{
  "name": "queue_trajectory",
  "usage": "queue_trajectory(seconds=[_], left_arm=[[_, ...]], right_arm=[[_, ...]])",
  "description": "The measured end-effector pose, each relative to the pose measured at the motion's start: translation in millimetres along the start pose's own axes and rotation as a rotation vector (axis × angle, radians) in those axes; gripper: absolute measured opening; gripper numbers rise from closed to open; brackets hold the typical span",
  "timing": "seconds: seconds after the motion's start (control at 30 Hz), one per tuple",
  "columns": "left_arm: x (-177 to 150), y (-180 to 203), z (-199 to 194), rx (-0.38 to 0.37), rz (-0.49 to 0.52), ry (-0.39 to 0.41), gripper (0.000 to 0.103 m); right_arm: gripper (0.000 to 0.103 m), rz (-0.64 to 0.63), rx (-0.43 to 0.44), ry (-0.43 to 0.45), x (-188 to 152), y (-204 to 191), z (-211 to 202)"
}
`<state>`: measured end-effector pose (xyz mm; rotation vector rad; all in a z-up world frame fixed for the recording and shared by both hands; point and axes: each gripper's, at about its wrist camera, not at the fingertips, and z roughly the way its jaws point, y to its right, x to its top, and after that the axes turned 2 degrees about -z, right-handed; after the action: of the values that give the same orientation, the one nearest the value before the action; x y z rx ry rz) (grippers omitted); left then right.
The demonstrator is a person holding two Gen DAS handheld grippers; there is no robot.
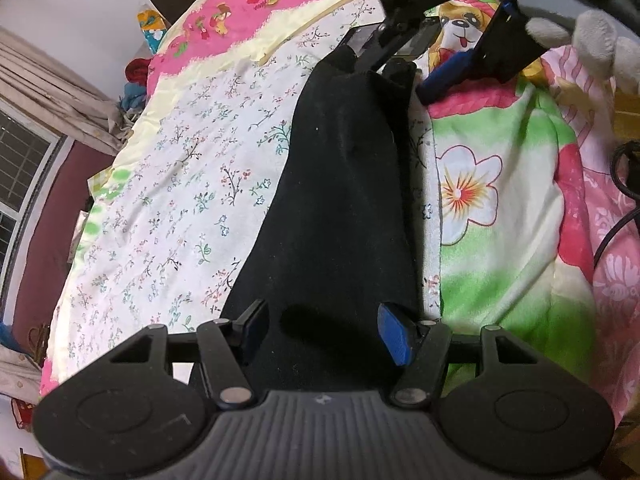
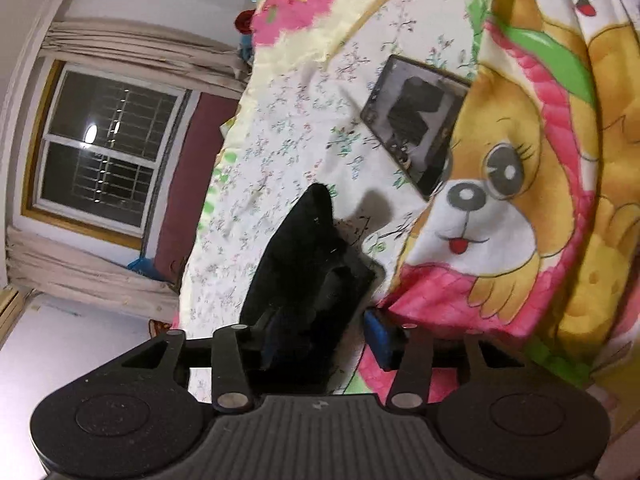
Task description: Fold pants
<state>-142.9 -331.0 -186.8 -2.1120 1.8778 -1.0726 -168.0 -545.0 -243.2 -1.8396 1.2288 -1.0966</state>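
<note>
Black fabric fills the space just ahead of the left gripper (image 1: 322, 334), whose jaws stand apart over the near end of the pants (image 1: 340, 184) without pinching anything; the pads sit either side of the cloth, clear of it. That hand seems parked there to be ready for the near end while the far end is dealt with.

At the far end, the right gripper (image 2: 320, 336) has its jaws parted too. A bunched edge of the pants lies between them, close against the dark left finger, but the blue pad (image 2: 380, 338) stands clear of the cloth, so nothing is clamped (it reads as a let-go rather than a hold).

The pants lie on the bed, on its flowered sheet (image 1: 180, 184), as one long dark strip running away from the left gripper, broad near it and narrower farther off. They look already doubled lengthwise, one leg over the other, with soft creases and a slightly rumpled far end. A cartoon-dog blanket (image 2: 500, 200) is heaped just beside them, and a dark tablet (image 2: 416, 128) rests on the sheet beyond.
</note>
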Motion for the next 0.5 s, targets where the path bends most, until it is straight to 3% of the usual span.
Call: queue_trajectory(seconds=[0.27,0.37,0.5], left_arm=[[0,0,-1,-0.003,0.005,-0.002,0.069],[-2,0,-2,-0.006,0.006,-0.002,0.069],[-2,-1,-2,-0.007,0.003,-0.005,0.069]], right_arm=[[0.047,-0.005,0.020,0.019,5,-6,13],[0.030,-0.136,-0.029,0.046,1,-25,2],[0.029,-0.341,-0.122,0.055,-8,-48,-7]])
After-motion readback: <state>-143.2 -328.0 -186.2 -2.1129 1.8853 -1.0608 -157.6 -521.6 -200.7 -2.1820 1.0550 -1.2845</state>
